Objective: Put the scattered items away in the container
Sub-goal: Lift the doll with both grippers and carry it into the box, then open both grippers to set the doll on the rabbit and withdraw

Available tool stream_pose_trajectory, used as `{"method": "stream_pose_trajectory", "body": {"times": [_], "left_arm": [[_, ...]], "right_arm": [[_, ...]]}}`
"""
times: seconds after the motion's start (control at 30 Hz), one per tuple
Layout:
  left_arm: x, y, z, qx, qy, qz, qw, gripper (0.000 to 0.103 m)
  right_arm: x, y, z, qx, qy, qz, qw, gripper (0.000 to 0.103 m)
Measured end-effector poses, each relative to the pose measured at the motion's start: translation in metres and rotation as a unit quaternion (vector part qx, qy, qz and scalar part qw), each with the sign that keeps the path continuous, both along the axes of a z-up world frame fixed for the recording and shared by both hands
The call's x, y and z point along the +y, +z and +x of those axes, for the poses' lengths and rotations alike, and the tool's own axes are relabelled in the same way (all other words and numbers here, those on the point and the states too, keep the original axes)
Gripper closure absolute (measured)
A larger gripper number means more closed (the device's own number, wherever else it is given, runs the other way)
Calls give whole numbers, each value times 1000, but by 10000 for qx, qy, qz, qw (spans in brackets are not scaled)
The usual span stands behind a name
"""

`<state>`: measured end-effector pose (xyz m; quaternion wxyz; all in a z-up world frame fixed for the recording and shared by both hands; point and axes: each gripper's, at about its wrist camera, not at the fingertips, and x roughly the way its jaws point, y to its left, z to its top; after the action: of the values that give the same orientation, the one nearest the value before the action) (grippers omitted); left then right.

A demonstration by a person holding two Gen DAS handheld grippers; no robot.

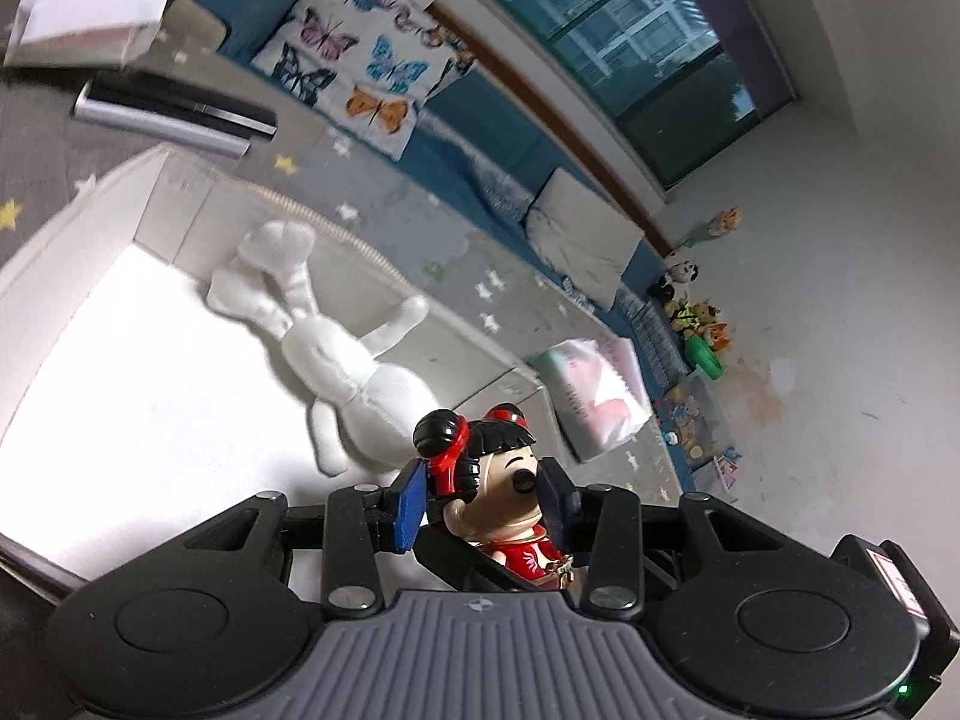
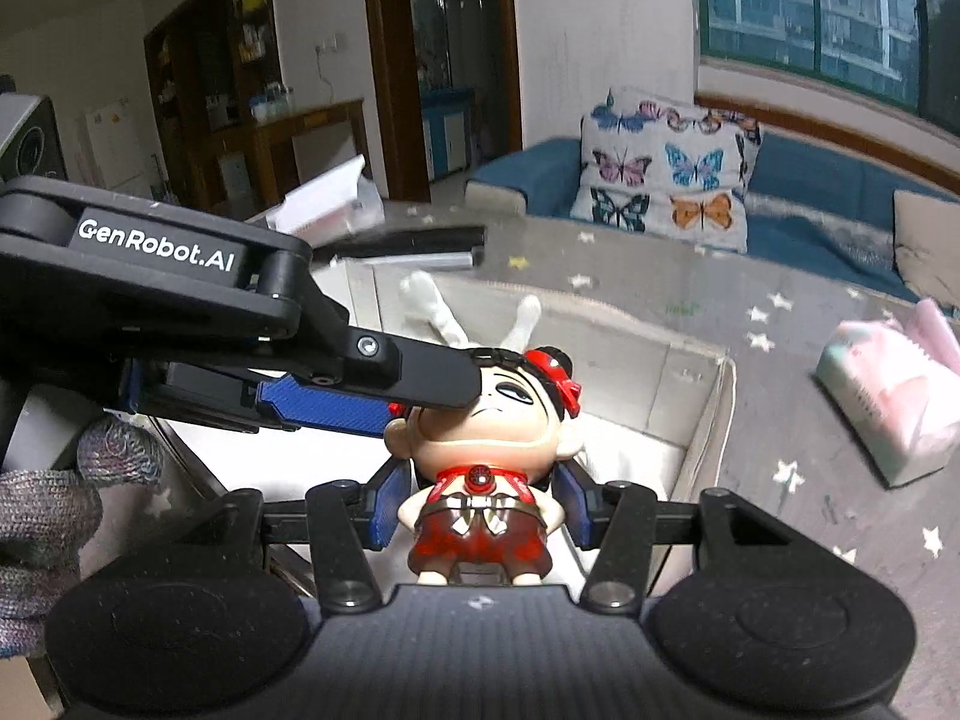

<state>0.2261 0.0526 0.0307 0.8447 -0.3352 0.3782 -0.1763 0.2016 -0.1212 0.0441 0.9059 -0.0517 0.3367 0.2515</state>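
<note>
A doll figure with black hair buns and a red outfit (image 2: 480, 468) is held above an open white box (image 2: 702, 420). My right gripper (image 2: 480, 504) is shut on the doll's body. My left gripper (image 1: 486, 495) grips the doll's head (image 1: 492, 468) from the side; its fingers (image 2: 336, 402) show in the right wrist view reaching in from the left. A white plush rabbit (image 1: 336, 354) lies inside the box (image 1: 180, 204).
The box stands on a grey star-patterned rug (image 2: 780, 300). A pastel tissue pack (image 2: 894, 396) lies on the rug to the right. A black and silver bar (image 1: 174, 114) lies behind the box. A blue sofa with a butterfly cushion (image 2: 666, 174) is beyond.
</note>
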Motion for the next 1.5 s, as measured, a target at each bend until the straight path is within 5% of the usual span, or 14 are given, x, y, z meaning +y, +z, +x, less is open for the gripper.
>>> {"method": "stream_pose_trajectory", "body": {"times": [0.73, 1.07, 1.5], "left_arm": [[5, -25, 19, 539, 71, -63, 9985, 61], [5, -27, 20, 604, 76, -45, 9981, 61], [1, -5, -1, 208, 106, 249, 9994, 61]], "right_arm": [[24, -18, 27, 534, -16, -792, 9954, 50], [21, -15, 29, 516, -50, -708, 9961, 50], [4, 4, -7, 53, -134, -267, 9995, 43]]}}
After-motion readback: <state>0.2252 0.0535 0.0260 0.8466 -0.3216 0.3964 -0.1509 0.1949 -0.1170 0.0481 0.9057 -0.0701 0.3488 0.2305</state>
